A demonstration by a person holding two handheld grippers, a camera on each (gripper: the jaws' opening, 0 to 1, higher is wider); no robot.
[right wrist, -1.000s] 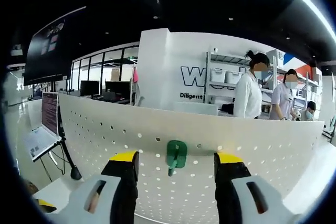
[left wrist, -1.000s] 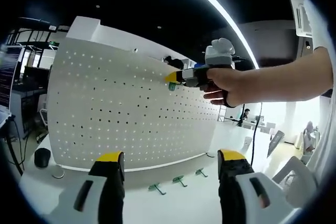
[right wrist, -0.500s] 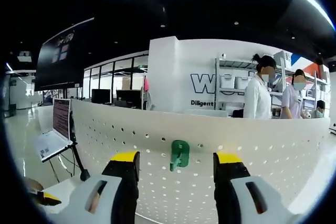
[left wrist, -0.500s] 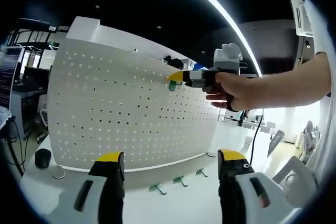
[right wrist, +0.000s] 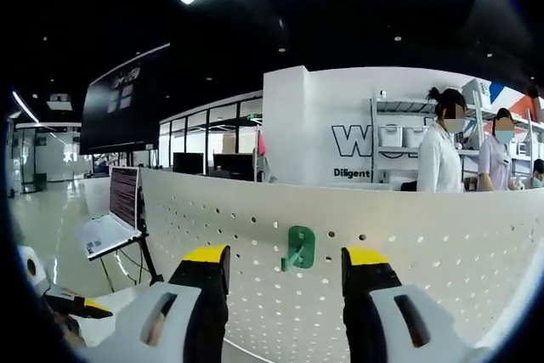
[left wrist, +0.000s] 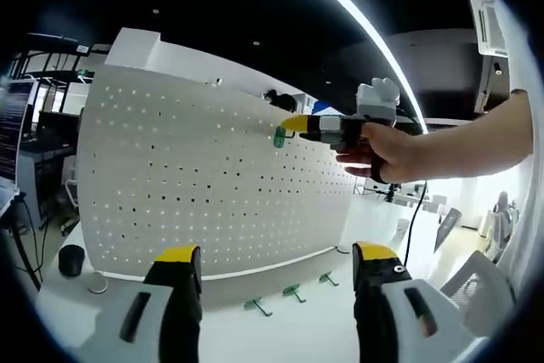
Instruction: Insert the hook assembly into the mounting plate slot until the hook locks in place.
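While our left gripper hangs low over the white bench, its yellow-tipped jaws stand wide apart with nothing between them. Beyond them rises the white pegboard mounting plate, upright on the bench and dotted with rows of small holes. Near its upper edge sits the green hook, seated against the board. In the left gripper view our right gripper reaches in from the right, held in our hand, its yellow tip just beside the hook; we cannot tell from here whether it touches it.

From the right gripper view, the green hook hangs on the mounting plate just under the top edge, its flat back plate against the board and its prong angled down and toward us. Our right gripper has its jaws open wide, one on each side of the hook and clear of it, holding nothing.

On the bench at the foot of the board lie three spare green hooks, well apart from the mounted one. A laptop stands on a stand to the left of the board, and two people stand behind it by some shelves.
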